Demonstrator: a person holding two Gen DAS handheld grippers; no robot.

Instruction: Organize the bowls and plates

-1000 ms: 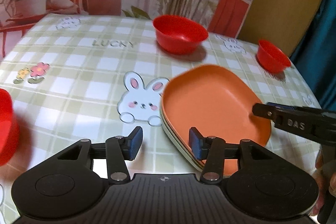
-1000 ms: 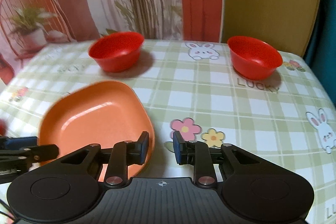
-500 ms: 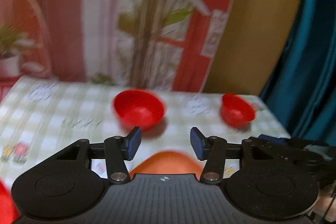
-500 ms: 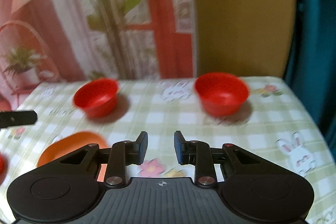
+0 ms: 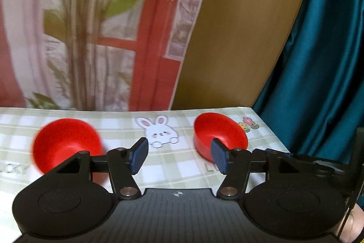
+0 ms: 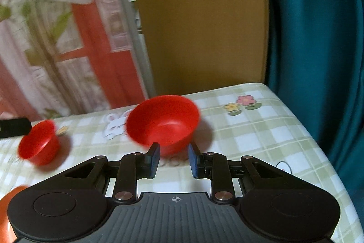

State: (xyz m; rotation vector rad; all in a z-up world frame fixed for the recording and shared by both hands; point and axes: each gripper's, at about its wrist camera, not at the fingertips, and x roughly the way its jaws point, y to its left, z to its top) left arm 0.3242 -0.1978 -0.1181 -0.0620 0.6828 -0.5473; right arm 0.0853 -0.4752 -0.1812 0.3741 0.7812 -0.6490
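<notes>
Now both views lifted off orange plate stack toward far red bowls. Right hand-held gripper (image 6: 174, 159) spread, empty, near right bowl (image 6: 162, 123); left hand-held gripper (image 5: 179, 157) spread, empty (left bowl (image 5: 66, 142) blurred). Plates prob. done, bowls next.

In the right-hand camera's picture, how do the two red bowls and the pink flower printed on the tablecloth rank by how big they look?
1. Nearer red bowl
2. Farther red bowl, which may only look smaller because of distance
3. Pink flower print, plainly smallest
</notes>
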